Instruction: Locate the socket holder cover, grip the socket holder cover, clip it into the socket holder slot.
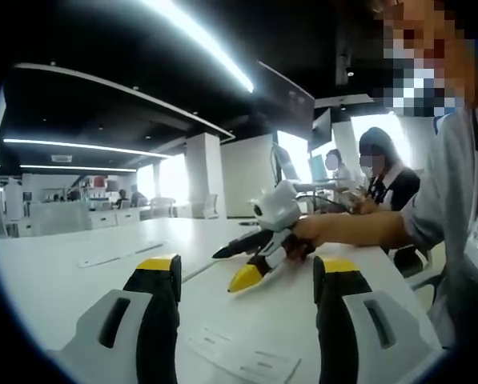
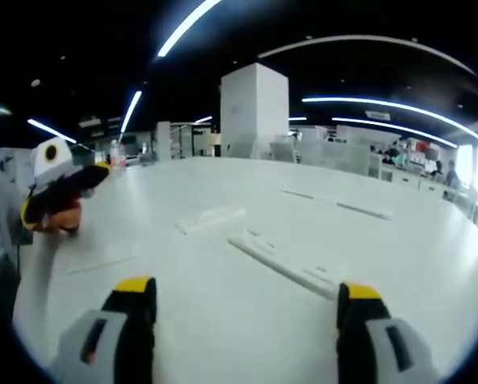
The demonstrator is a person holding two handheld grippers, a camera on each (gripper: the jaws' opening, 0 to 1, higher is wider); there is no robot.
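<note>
In the right gripper view a long white rail (image 2: 290, 265) lies on the white table (image 2: 222, 336), just ahead of my right gripper (image 2: 247, 292), whose jaws stand open with nothing between them. A shorter white strip (image 2: 210, 218) lies farther off to the left; I cannot tell which piece is the socket holder cover. My left gripper (image 1: 248, 272) is open and empty above the table (image 1: 78, 296). The right gripper (image 1: 230, 270), held by a person's hand (image 1: 311, 232), hovers over the table ahead of it, jaws apart. The left gripper (image 2: 94, 174) appears at the left edge.
More white strips (image 2: 339, 206) lie farther back on the table. A printed paper label (image 1: 243, 362) lies near my left jaws, and a thin strip (image 1: 114, 258) lies at the left. People sit at desks behind, and a white pillar (image 2: 255, 112) stands beyond the table.
</note>
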